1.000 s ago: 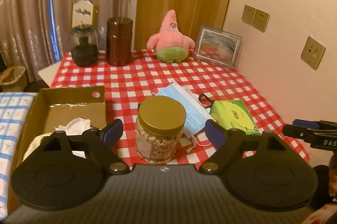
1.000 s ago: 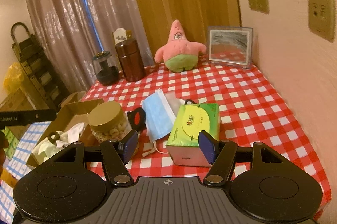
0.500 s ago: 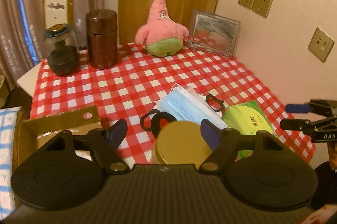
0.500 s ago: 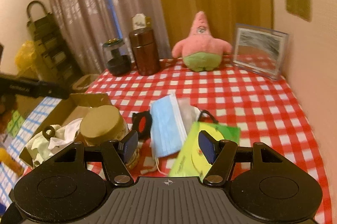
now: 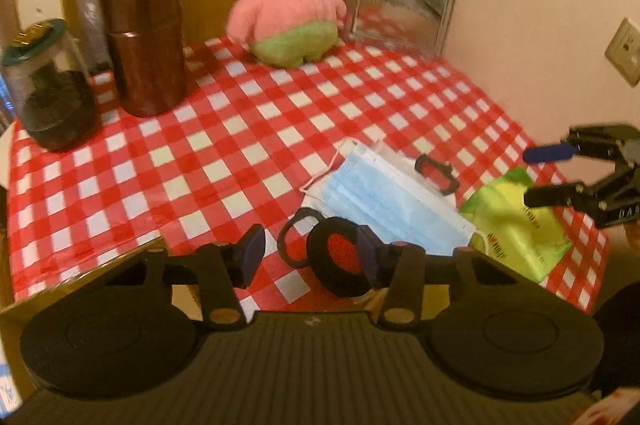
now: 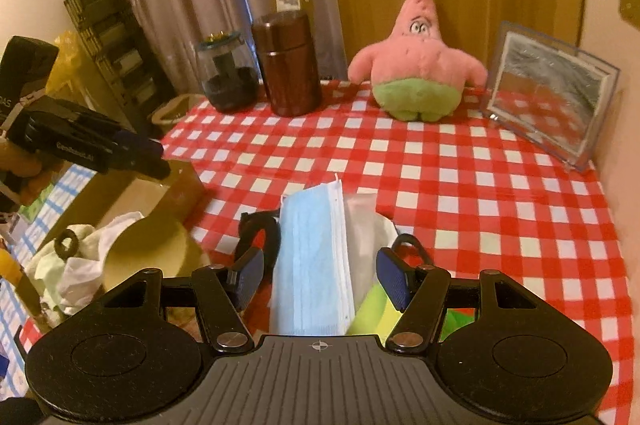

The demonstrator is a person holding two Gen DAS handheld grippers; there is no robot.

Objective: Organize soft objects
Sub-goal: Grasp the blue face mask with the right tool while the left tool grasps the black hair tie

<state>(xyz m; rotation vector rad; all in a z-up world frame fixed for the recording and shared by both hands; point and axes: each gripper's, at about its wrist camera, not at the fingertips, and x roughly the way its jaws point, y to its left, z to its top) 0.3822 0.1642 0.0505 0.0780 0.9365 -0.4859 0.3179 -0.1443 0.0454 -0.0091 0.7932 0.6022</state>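
We hover our right gripper [image 6: 320, 279], jaws apart, over the blue mask [image 6: 312, 265] to grasp it; our left gripper [image 5: 308, 257] is closing on nothing beside the mask

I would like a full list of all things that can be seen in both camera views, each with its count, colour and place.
plush star toy: 1, pink and green, back of table
picture frame: 1, clear, back right by the wall
brown canister: 1, dark brown, back left
glass jar: 1, clear with dark contents, left of the canister
face masks: a small stack, blue and white, front centre
tissue pack: 1, green, right of the masks
black eye mask: 1, black and red, left of the masks
gold-lidded jar: 1, front left
cardboard box: 1, brown, left edge, cloths inside
tablecloth: 1, red-white check
left gripper: fingers closing, nothing pressed
right gripper: fingers apart above the masks
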